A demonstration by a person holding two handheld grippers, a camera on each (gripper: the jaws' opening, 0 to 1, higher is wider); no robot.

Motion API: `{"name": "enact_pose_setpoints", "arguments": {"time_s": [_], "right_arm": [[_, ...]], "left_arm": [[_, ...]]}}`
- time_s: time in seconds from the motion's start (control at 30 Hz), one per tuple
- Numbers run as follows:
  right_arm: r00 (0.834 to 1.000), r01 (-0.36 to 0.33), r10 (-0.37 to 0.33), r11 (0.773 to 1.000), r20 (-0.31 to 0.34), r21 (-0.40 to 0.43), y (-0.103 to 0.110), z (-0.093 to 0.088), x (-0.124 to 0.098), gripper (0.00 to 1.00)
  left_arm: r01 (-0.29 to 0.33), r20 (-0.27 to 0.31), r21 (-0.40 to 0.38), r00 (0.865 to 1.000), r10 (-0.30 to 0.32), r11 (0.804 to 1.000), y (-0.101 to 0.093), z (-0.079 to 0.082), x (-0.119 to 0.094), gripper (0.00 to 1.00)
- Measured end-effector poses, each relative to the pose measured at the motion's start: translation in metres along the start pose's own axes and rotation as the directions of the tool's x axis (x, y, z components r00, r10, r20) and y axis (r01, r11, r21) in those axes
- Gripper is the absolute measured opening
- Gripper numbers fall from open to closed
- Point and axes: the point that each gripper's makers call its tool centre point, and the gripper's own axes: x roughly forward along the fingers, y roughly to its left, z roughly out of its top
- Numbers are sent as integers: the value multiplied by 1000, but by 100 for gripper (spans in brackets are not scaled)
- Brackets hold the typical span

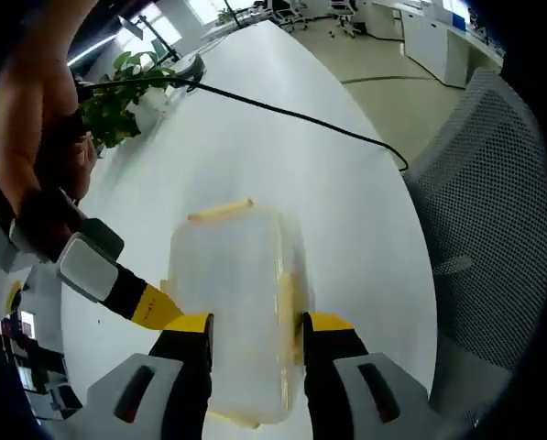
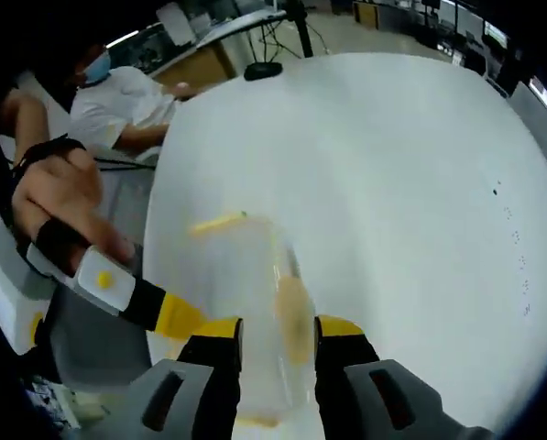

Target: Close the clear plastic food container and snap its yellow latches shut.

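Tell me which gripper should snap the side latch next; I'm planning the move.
Right, marginally. The right gripper and left gripper both straddle the container, but the yellow side latch sits closest beside the right one's jaw.

open white table (image 1: 346, 211) beyond and right of the clear container (image 1: 241, 302), black cable (image 1: 291, 115) crossing far side, potted plant (image 1: 126, 101) far left, mesh chair (image 1: 493, 211) right of table edge
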Motion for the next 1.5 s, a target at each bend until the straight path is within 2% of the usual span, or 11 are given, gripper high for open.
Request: {"name": "enact_pose_setpoints", "arguments": {"time_s": [0.2, 0.27, 0.33, 0.53, 0.67, 0.7, 0.77, 0.87, 1.0, 1.27, 1.5], "right_arm": [[999, -10, 11, 1000, -45, 24, -1, 0, 2, 26], [997, -18, 15, 999, -81, -30, 2, -1, 2, 25], [995, -20, 21, 1000, -100, 9, 2, 0, 3, 24], [990, -23, 18, 999, -140, -29, 2, 0, 4, 23], [987, -38, 40, 999, -155, 14, 2, 0, 6, 21], [987, -35, 35, 999, -159, 3, 1, -1, 6, 21], [985, -38, 37, 999, -166, 0, 1, -1, 8, 19], [979, -86, 86, 996, -183, 10, 6, 0, 10, 17], [970, -64, 54, 997, -235, -32, 8, 0, 8, 19], [966, -51, 38, 998, -255, -45, 7, -3, 5, 20], [967, -16, -5, 997, -254, -79, 8, -5, 4, 20]], "left_arm": [[-22, -11, -11, 1000, 21, 1000, 0, 0, 1, 38], [-17, -6, -42, 1000, 17, 999, 2, 0, 1, 37], [-20, -10, -41, 1000, 20, 999, 1, -1, 1, 36], [-16, -4, -54, 1000, 16, 998, 2, -2, 1, 36], [-37, -5, -55, 999, 36, 998, 4, -2, 2, 33], [-34, -1, -118, 999, 34, 992, 2, -4, 3, 33], [-21, 2, -75, 1000, 21, 997, 4, -3, 3, 33], [-17, 17, -93, 1000, 18, 996, 1, 2, 4, 34], [-7, 39, -92, 999, 11, 996, 2, 3, 2, 34], [-25, 21, -80, 999, 27, 996, 0, 4, 3, 35], [-23, 53, -76, 998, 27, 997, -1, 4, 2, 35]]}}
